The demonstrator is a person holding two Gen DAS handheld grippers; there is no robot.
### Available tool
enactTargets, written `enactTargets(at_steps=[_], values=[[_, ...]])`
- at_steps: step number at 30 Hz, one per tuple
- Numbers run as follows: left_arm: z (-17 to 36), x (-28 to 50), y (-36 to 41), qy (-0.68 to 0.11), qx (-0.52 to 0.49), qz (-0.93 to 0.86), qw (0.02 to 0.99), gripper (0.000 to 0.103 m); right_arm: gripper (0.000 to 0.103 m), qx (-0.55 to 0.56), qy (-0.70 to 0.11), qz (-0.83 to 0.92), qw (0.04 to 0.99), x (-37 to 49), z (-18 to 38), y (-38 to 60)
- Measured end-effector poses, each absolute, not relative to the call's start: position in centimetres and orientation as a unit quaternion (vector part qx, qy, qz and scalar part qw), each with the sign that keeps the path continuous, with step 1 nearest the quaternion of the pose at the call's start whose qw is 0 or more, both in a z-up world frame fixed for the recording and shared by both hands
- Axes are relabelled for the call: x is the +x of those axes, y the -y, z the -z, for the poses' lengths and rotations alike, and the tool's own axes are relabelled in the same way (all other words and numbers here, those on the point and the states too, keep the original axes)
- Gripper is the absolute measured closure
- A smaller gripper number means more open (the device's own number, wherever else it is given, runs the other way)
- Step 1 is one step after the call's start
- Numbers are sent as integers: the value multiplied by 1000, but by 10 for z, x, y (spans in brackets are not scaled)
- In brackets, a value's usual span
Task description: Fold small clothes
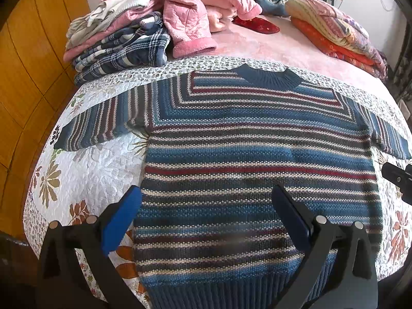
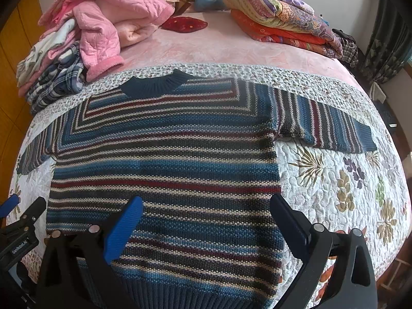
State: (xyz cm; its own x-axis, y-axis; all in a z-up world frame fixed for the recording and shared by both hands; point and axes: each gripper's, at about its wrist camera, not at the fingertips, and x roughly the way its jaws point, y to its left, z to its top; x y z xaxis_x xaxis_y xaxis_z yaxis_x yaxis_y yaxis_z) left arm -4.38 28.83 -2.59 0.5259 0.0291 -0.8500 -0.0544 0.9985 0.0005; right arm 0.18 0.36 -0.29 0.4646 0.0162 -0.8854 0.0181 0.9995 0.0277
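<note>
Lying flat on quilt (image 1: 85, 170), striped sweater (image 1: 257, 159), both grippers (image 1: 206, 213) (image 2: 206, 216) agape above hem.

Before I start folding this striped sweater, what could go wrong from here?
Both the left gripper and the right gripper are open over the striped sweater, holding nothing. A pinch into the thick knit might also catch the floral quilt beneath it. The sleeves lie spread wide, so they may drag or bunch during a fold. The clothes pile sits close beyond the collar and could be nudged.
</note>
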Motion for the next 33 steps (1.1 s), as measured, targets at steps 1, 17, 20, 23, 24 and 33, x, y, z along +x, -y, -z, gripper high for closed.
enactTargets(at_steps=[1, 17, 20, 23, 24, 33], values=[[26, -44, -288, -486, -12, -24, 874, 3, 4, 17, -517, 1, 856, 2, 3, -4], [27, -44, -288, -488, -12, -23, 873, 3, 4, 18, -517, 0, 856, 2, 3, -3], [27, -44, -288, -488, -13, -23, 872, 3, 4, 18, -516, 1, 856, 2, 3, -4], [28, -45, -288, -488, -13, -23, 872, 3, 4, 19, -515, 0, 857, 3, 0, -4], [28, -45, -288, -488, -13, -23, 872, 3, 4, 19, -514, 0, 858, 3, 0, -4], [29, -45, -288, -490, -13, -24, 871, 3, 4, 20, -513, -1, 858, 3, -1, -4]])
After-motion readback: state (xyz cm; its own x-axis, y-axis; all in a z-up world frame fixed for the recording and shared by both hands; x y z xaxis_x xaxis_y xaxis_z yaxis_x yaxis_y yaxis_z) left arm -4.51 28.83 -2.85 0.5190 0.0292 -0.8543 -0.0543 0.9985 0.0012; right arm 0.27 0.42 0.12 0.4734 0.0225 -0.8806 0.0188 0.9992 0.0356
